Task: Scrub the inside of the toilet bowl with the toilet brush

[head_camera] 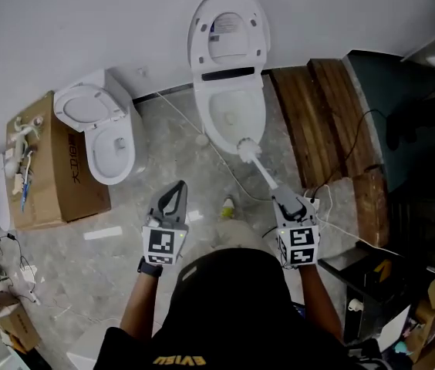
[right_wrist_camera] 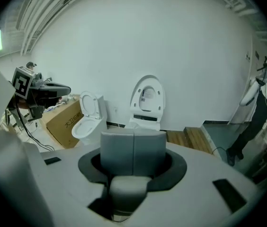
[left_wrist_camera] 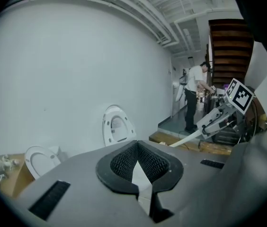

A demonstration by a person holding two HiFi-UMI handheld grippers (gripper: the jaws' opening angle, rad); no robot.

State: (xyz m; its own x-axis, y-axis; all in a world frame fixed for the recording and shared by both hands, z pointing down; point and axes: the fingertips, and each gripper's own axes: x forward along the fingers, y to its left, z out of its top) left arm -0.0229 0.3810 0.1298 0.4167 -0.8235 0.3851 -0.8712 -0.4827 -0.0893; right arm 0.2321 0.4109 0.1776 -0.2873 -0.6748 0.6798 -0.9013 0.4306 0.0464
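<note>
Toilet brush at toilet bowl
The right gripper clamps the brush handle; the brush head sits at the bowl's front rim. The left gripper hangs alongside, holding nothing.

1. My head view looks steeply down from above the person onto the floor, with the lid-up toilet ahead.
2. My left gripper view sits low and faces the white wall.
3. My right gripper view sits low too and looks squarely at that toilet.
4. All three views share that toilet, the smaller toilet and the cardboard box.
</note>
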